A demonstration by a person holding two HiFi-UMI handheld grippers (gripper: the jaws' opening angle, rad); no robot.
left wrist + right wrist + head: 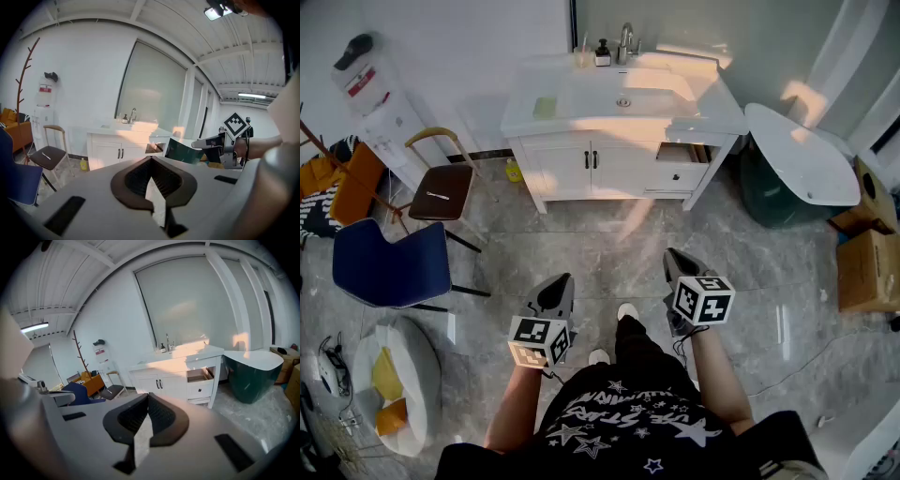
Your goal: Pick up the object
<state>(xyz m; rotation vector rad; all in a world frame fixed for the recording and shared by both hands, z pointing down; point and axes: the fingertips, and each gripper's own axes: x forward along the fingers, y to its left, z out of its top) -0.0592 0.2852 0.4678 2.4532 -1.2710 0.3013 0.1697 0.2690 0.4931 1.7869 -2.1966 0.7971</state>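
Observation:
I stand on a grey marble floor, a few steps from a white vanity [712,112] with a sink. On its counter lie a small green flat thing [545,107] and a dark bottle [603,53] beside the faucet [626,42]. My left gripper [561,281] and right gripper [675,255] are held at waist height, pointing at the vanity, far from it. Both are shut with nothing between the jaws. The left gripper view shows its shut jaws [151,159] and the right gripper [206,143] off to the side. In the right gripper view the jaws [148,396] meet at the tips.
One vanity drawer [680,155] stands open. A dark green tub with a white top [797,159] is at the right, with cardboard boxes [867,267] beyond it. A brown chair [441,192], a blue chair [389,262] and a water dispenser [380,103] stand at the left.

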